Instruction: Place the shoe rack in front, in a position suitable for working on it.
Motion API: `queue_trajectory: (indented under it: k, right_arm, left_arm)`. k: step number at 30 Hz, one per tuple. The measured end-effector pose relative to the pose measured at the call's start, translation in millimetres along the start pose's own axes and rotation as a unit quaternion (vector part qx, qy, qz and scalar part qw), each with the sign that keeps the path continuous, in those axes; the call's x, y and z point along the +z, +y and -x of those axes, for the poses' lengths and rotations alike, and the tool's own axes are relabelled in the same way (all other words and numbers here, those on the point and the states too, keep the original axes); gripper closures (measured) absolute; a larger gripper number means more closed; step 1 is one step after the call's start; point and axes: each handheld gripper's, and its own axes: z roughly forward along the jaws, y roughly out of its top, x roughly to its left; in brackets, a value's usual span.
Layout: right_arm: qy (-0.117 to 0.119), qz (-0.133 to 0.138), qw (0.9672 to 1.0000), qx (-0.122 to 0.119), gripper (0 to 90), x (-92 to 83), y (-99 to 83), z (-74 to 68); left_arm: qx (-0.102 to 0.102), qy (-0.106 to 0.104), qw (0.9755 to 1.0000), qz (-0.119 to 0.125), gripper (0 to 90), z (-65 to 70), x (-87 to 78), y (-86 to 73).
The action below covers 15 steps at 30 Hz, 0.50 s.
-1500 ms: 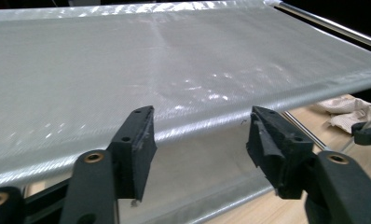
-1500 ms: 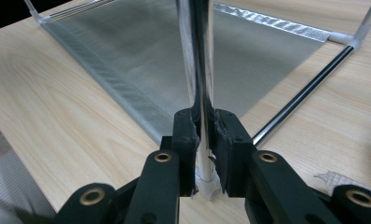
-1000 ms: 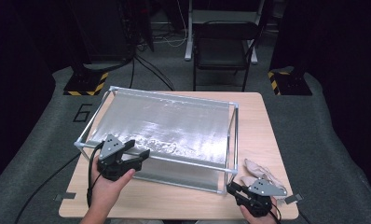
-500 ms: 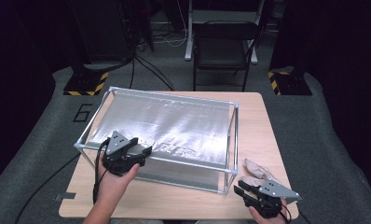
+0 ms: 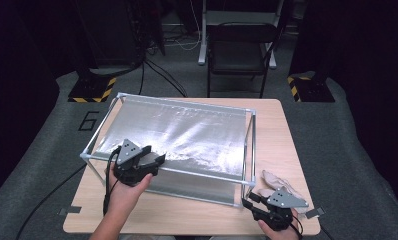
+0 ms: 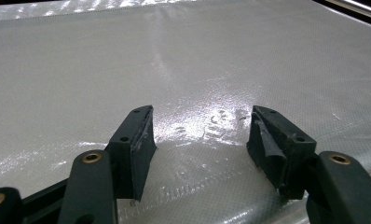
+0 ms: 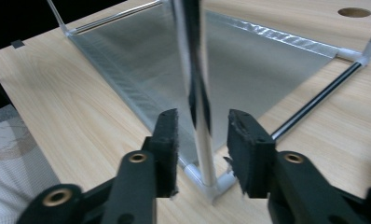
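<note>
A metal tube frame (image 5: 187, 173) stands on the wooden table (image 5: 187, 215) with a silvery sheet (image 5: 187, 130) stretched inside it. My left gripper (image 5: 159, 159) hovers over the frame's front left rail. Its jaws have just been closing and still stand open (image 6: 202, 135) above the sheet (image 6: 174, 56), with nothing gripped. My right gripper (image 5: 250, 199) sits at the front right corner. Its jaws have just been opening and stand open (image 7: 201, 128), one on either side of the upright corner post (image 7: 195, 70), with a gap on each side.
A crumpled beige cloth (image 5: 279, 181) lies on the table just right of the frame, behind my right gripper. A black chair (image 5: 239, 50) stands beyond the table's far edge. Yellow-and-black striped bases (image 5: 89, 91) sit on the floor. The tabletop has a round hole (image 7: 354, 11).
Both grippers stay about where they were, the left at the front rail and the right by the front right corner. No object has moved.
</note>
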Motion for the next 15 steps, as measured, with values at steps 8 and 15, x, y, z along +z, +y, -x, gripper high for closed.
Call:
queue_trajectory:
  k: [8,15]
  right_arm:
    - [-0.015,-0.002,0.9999,0.005,78.2,4.3,1.2,-0.6]
    - [-0.008,-0.004,1.0,0.003,78.4,4.9,0.7,-4.8]
  left_arm:
    - [0.002,0.005,1.0,0.004,40.1,-0.4,9.6,3.2]
    - [0.007,0.021,0.9998,0.002,40.1,1.1,10.1,6.2]
